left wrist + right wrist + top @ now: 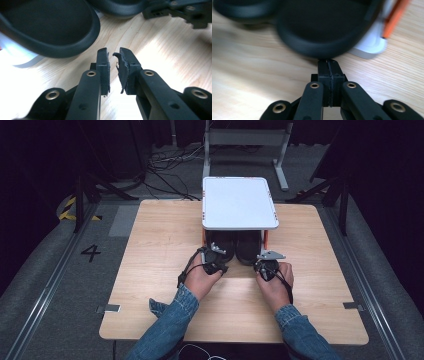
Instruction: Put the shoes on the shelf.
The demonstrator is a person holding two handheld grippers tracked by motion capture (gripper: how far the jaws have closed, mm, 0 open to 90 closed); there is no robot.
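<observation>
Two black shoes sit side by side under a small white-topped rack (240,202) at the far middle of the wooden table (150,250), heels sticking out toward the person. Left shoe (222,242) on the left, right shoe (248,247) touching or just beside it; both rest on the rack's bottom level, partly on a white base plate. Orange rack legs visible at the front corners.

Left gripper (218,265): just in front of the left shoe's heel, low over the table. Jaws slightly apart, narrow gap, nothing between them. In the left gripper view the gripper (113,53) points at bare wood just right of the shoe's rounded heel (50,27); tips close to the shoe but not touching. Pad lining on one jaw looks torn and peeling.

Right gripper (265,266): in front of the right shoe's heel. Jaws fully closed, pads pressed together, holding nothing. In the right gripper view the closed tips (328,61) sit right at the heel edge of the shoe (324,27), touching or nearly so; can't tell which, the picture is blurred. Rack foot (372,47) and orange leg (394,17) sit just right of that shoe.

Both hands rest low on the table, denim sleeves coming in from the near edge.
</observation>
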